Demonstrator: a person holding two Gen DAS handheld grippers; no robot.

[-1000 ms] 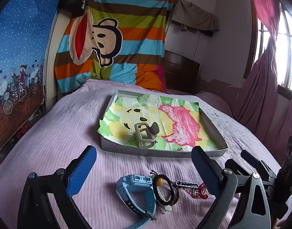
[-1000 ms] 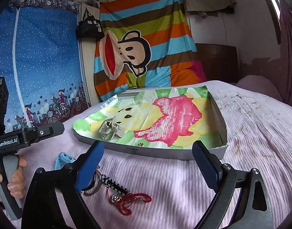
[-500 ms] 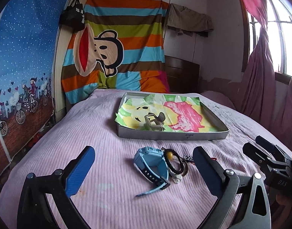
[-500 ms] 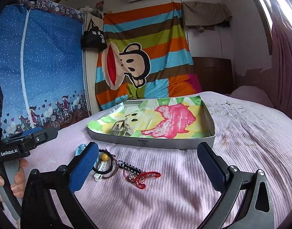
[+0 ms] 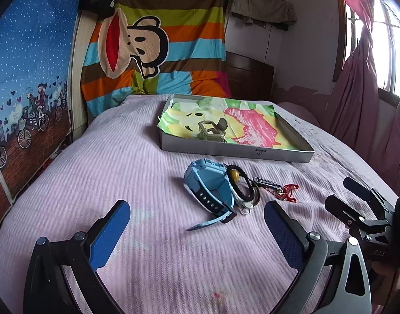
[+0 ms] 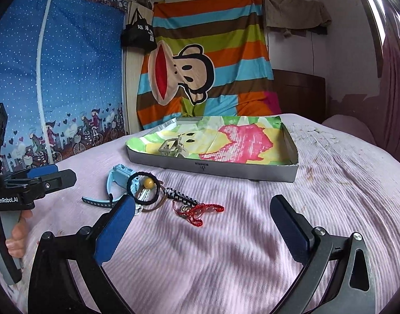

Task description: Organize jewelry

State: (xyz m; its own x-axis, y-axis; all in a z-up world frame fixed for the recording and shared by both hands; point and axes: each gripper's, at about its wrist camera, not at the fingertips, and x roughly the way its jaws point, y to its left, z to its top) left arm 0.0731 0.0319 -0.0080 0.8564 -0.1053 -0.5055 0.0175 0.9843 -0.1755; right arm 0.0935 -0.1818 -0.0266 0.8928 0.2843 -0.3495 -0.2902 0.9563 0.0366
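Observation:
A blue watch (image 5: 210, 185) lies on the pink bed, also in the right wrist view (image 6: 116, 180). Beside it are a black hair tie with a yellow bead (image 5: 239, 180) (image 6: 145, 188), a black-and-white keychain (image 6: 180, 196) and a red cord charm (image 5: 287, 192) (image 6: 202, 212). A grey hair claw (image 5: 211, 130) (image 6: 172, 146) lies in the shallow grey tray (image 5: 234, 151) (image 6: 213, 166) lined with coloured paper. My left gripper (image 5: 197, 225) is open and empty, short of the watch. My right gripper (image 6: 202, 222) is open and empty, near the red charm.
The pink bedspread (image 5: 121, 172) covers the bed. A striped monkey blanket (image 5: 152, 47) hangs at the headboard. A blue wardrobe (image 6: 56, 78) stands at the left, pink curtains (image 5: 356, 91) at the right. The other gripper shows at each view's edge (image 5: 362, 209) (image 6: 29, 185).
Both grippers have pulled back from the tray and the jewelry, which now lie farther off. Both stay open and empty. The items have not moved.

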